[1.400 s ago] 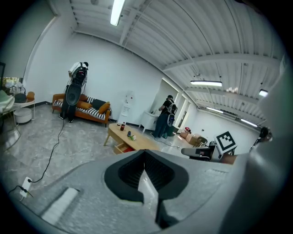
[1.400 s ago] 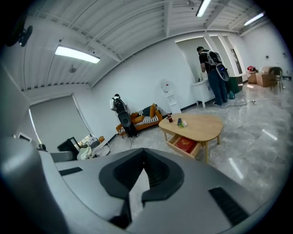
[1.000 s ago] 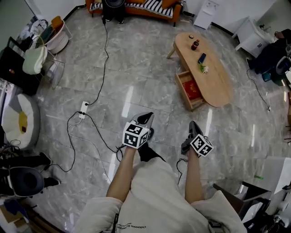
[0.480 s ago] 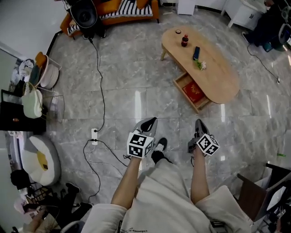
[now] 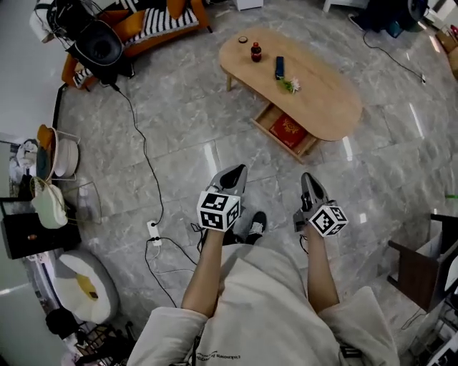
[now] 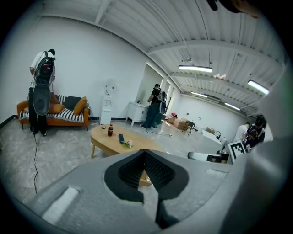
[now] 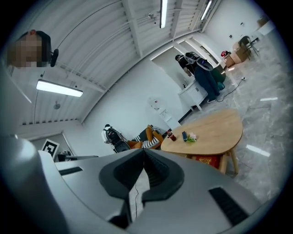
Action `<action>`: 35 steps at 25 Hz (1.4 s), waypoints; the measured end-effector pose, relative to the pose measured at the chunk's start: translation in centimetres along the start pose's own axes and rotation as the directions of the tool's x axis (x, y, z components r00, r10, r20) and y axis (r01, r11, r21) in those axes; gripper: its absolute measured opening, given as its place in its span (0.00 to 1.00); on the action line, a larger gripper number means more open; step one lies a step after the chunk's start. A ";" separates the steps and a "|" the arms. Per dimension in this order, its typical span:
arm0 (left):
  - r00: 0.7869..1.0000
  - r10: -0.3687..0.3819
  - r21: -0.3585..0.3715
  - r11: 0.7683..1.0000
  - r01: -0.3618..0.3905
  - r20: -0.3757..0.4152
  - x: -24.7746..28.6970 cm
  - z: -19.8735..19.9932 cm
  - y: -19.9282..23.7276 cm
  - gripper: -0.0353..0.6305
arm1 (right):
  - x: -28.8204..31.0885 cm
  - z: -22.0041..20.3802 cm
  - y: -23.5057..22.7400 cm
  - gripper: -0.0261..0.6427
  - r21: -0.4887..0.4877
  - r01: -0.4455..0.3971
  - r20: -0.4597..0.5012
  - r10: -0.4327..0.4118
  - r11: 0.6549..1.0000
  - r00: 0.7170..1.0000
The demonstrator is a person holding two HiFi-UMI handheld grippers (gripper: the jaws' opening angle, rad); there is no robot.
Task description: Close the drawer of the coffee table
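Observation:
The oval wooden coffee table (image 5: 315, 96) stands ahead on the marble floor, some way off. On its top are a small bottle (image 5: 256, 51), a dark phone (image 5: 280, 67) and a little flower sprig. Its drawer (image 5: 266, 121) sticks out from under the near side, with a red item (image 5: 288, 131) inside. My left gripper (image 5: 235, 172) and right gripper (image 5: 306, 177) are held side by side above the floor, well short of the table, both shut and empty. The left gripper view shows the table (image 6: 120, 141) past the shut left gripper (image 6: 144, 151). The right gripper view shows the table (image 7: 208, 131) and the red item (image 7: 204, 160) past the shut right gripper (image 7: 143, 151).
A power strip (image 5: 153, 233) with black cables lies on the floor at my left. An orange striped sofa (image 5: 154, 21) and a black round device (image 5: 99, 48) stand at the back left. A dark chair (image 5: 418, 270) is at my right. People stand by a far counter (image 6: 154, 109).
The head view has swung, so the table and its open drawer now sit further left in the picture. Both grippers stay shut, side by side in front of me.

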State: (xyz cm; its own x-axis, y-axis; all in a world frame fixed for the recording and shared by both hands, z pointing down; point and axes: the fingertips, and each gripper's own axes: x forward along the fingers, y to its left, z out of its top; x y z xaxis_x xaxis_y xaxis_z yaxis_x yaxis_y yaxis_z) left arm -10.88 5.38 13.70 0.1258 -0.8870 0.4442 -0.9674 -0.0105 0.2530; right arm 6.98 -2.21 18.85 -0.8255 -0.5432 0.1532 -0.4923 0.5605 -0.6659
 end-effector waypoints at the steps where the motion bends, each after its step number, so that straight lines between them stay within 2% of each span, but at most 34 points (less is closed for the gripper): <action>1: 1.000 -0.006 0.003 1.000 0.006 -0.004 0.5 0.2 0.2 0.07 | -0.3 0.1 -0.3 0.06 -0.001 0.006 0.006 -0.006 1.000 1.000; 7: 0.998 -0.051 0.011 0.999 0.051 -0.049 3.4 0.0 1.2 0.07 | -2.8 -1.2 -3.2 0.06 0.011 0.158 0.027 -0.158 0.987 0.987; 10: 0.994 -0.084 0.015 0.996 0.085 -0.076 5.5 0.1 2.0 0.07 | -3.4 -1.4 -4.2 0.06 0.034 0.244 0.063 -0.246 0.969 0.967; 15: 0.982 -0.154 0.047 0.986 0.160 -0.112 10.1 1.4 2.9 0.07 | -2.3 -0.6 -5.8 0.06 0.005 0.366 0.075 -0.365 0.931 0.928; 19: 0.962 -0.227 0.086 0.967 0.241 -0.149 13.9 2.6 4.7 0.07 | 1.2 0.2 -6.2 0.06 0.024 0.463 0.120 -0.462 0.886 0.879; 22: 0.947 -0.276 0.121 0.947 0.297 -0.164 17.1 3.5 6.0 0.07 | 5.0 0.9 -6.7 0.06 0.065 0.539 0.175 -0.541 0.840 0.822; 26: 0.915 -0.344 0.188 0.904 0.383 -0.210 20.9 3.2 6.8 0.07 | 10.6 1.5 -7.3 0.06 0.092 0.601 0.231 -0.604 0.794 0.763; 29: 0.893 -0.379 0.183 0.886 0.426 -0.242 23.5 2.0 6.8 0.07 | 13.8 1.5 -8.1 0.06 0.057 0.625 0.226 -0.620 0.779 0.752; 35: 0.903 -0.372 0.187 0.892 0.412 -0.215 26.8 -0.5 7.8 0.07 | 15.6 -1.4 -10.6 0.06 -0.023 0.646 0.183 -0.632 0.763 0.753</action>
State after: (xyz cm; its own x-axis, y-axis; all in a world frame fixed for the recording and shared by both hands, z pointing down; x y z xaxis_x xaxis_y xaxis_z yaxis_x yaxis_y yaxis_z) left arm -14.96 -18.21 28.00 0.5211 -0.6976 0.4917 -0.8518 -0.4613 0.2484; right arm -1.05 -15.76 29.30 -0.2594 -0.8779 0.4024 -0.9154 0.0908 -0.3921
